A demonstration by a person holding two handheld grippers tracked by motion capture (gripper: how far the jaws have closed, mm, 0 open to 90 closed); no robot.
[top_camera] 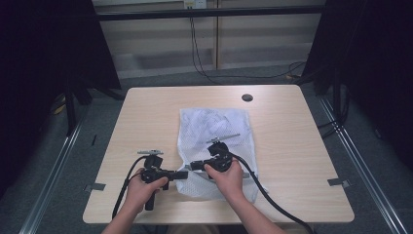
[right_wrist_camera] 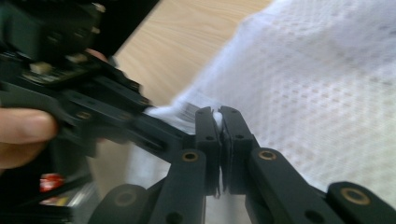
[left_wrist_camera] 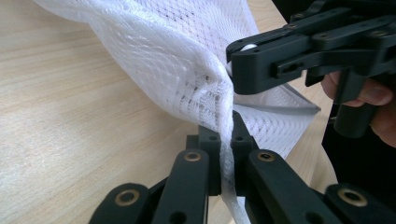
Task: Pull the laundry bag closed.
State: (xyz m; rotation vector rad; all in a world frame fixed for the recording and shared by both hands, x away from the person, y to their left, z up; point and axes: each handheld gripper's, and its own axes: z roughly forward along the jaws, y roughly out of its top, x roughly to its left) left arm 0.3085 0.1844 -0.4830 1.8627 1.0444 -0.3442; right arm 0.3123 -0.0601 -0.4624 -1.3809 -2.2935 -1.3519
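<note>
A white mesh bag (top_camera: 214, 127) lies flat on the wooden table (top_camera: 146, 112), its near end toward the person. My left gripper (top_camera: 184, 174) is shut on the bag's near left edge; in the left gripper view the mesh bag (left_wrist_camera: 187, 60) is pinched between the jaws of my left gripper (left_wrist_camera: 227, 140) and bunches upward. My right gripper (top_camera: 194, 166) points left and meets the left one at the same edge. In the right gripper view my right gripper (right_wrist_camera: 220, 122) is shut on a small white piece at the edge of the mesh bag (right_wrist_camera: 317, 88).
A round black grommet (top_camera: 247, 97) sits in the table near its far edge. Cables trail from both grippers off the near edge. Dark curtains hang at both sides, and the floor lies beyond the table.
</note>
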